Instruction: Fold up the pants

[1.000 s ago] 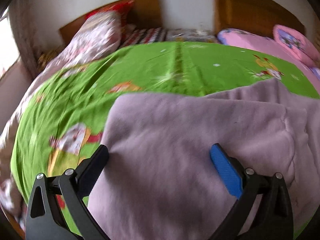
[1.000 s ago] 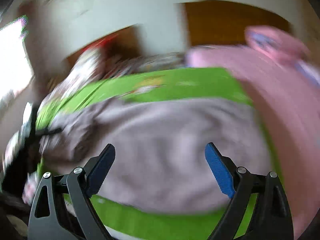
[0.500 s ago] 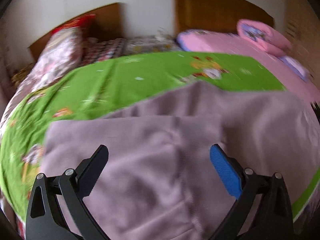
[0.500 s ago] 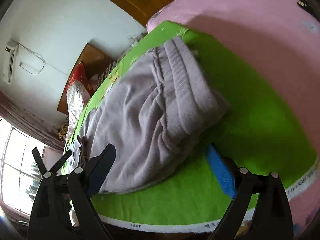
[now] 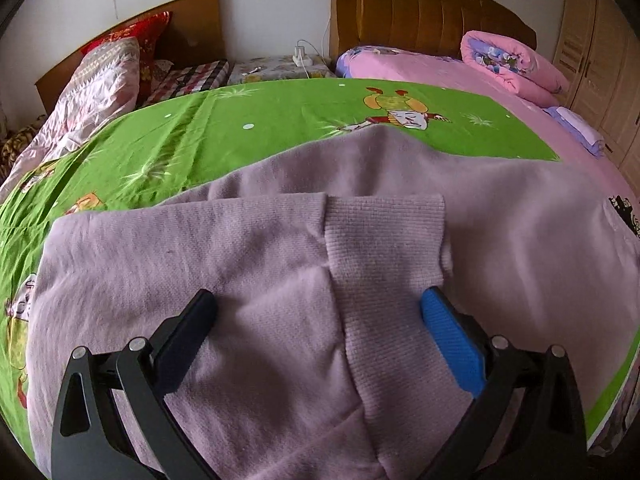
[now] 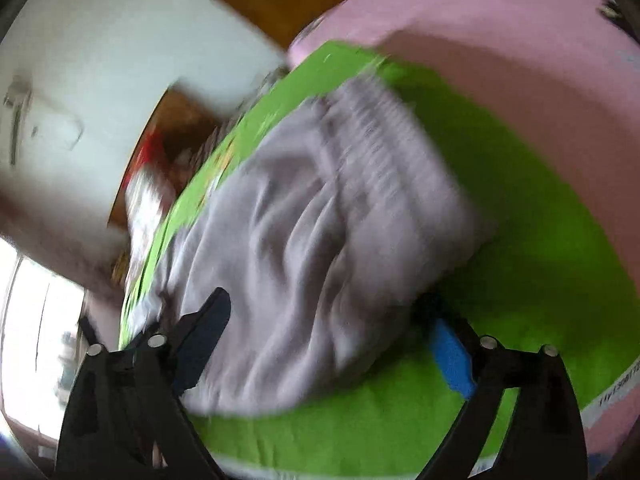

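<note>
While the pants lie part-folded on the green sheet of the near bed, this reads as the re-grip step between folds: one ribbed cuff is already laid back over the body of the garment, and nothing is held yet.

Left tongs stand wide, angled down over the near part of the pants, cuff band running between the fingers, pads clear of the cloth as far as I can tell.

Right tongs are also wide but starting to close, rolled to one side, at the near edge of the ribbed waistband end. Cloth sits between the jaws; blue pad is down by the sheet at the hem. View is motion-blurred, so contact is unclear.

Next move, my read: both tongs pinch a near edge, taking all layers, then carry it to the far side together. Risk is catching only the top layer or the sheet underneath.
</note>
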Demonstrator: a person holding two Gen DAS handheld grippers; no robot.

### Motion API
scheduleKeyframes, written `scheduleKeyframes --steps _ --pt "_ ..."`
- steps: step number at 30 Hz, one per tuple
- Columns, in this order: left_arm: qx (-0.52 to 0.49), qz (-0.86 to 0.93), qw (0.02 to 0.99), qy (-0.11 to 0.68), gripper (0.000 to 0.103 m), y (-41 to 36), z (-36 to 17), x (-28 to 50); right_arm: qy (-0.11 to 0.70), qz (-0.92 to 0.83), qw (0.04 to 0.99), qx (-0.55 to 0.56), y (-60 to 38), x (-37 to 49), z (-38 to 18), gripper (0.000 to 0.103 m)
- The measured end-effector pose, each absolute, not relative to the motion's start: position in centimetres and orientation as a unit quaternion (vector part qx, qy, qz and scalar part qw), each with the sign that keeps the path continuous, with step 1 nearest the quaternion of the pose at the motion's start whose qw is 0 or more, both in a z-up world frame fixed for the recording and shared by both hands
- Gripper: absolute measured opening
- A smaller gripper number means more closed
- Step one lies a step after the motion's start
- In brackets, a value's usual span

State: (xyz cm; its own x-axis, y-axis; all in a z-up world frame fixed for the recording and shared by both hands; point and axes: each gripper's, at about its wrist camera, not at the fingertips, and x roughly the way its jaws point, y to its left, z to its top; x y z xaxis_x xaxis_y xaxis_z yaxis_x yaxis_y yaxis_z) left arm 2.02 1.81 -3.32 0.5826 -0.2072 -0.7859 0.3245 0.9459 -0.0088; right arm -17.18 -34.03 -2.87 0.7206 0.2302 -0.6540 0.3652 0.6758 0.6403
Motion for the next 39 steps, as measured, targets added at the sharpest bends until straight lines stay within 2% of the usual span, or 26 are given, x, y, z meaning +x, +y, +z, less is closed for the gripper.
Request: scheduleKeyframes --steps 2,3,4,5,7,9,16,24,28,33,36,39 --pt "0.068 -0.15 0.887 0.431 0.102 1.8 -3.3 2.0 0.378 -0.04 0.838 0.392 -33.8 -16.8 -2.8 0.085" --pt "0.068 -0.151 0.887 0.43 0.102 1.9 -3.4 2.1 0.395 -0.035 0.839 0.374 -33.4 -16.5 -2.7 0.075" --pt "0.067 -0.151 0.888 0.429 0.102 1.9 -3.4 2.0 0.403 -0.029 0.836 0.371 -33.4 -16.4 -2.8 0.06" --pt "0.067 -0.151 0.888 0.429 0.102 1.9 -3.4 2.1 0.408 -0.019 0.829 0.383 -33.3 -16.5 -3.1 0.051" --pt "0.067 -0.151 0.888 0.428 0.102 2.0 -3.4 2.0 0.389 0.005 0.824 0.413 -33.6 -16.9 -3.5 0.042" --pt "0.067 -0.151 0.888 0.428 0.102 2.1 -3.3 2.1 0.36 0.015 0.829 0.427 -33.9 -17.4 -3.6 0.039" --pt "0.07 -0.15 0.889 0.428 0.102 2.0 -3.2 2.1 0.262 0.04 0.812 0.52 -34.3 -18.3 -4.1 0.036" --pt "0.067 -0.154 0.887 0.43 0.102 2.0 -3.2 2.2 0.231 0.037 0.844 0.483 -32.8 -17.2 -0.5 0.033" --pt "0.031 -0.187 0.882 0.432 0.101 3.5 -2.2 2.1 0.236 0.055 0.898 0.368 -28.8 -15.0 4.7 0.031" --pt "-0.131 -0.233 0.895 0.358 0.101 11.4 2.6 0.3 0.251 0.125 0.943 0.181 -19.1 -11.0 11.0 0.031" --pt "-0.175 -0.203 0.894 0.359 0.101 16.0 3.0 0.5 0.272 0.183 0.942 0.075 -11.7 -9.1 11.7 0.031" --pt "-0.228 -0.172 0.883 0.372 0.101 20.7 2.0 0.6 0.313 0.228 0.92 -0.057 -3.8 -7.5 9.0 0.031"
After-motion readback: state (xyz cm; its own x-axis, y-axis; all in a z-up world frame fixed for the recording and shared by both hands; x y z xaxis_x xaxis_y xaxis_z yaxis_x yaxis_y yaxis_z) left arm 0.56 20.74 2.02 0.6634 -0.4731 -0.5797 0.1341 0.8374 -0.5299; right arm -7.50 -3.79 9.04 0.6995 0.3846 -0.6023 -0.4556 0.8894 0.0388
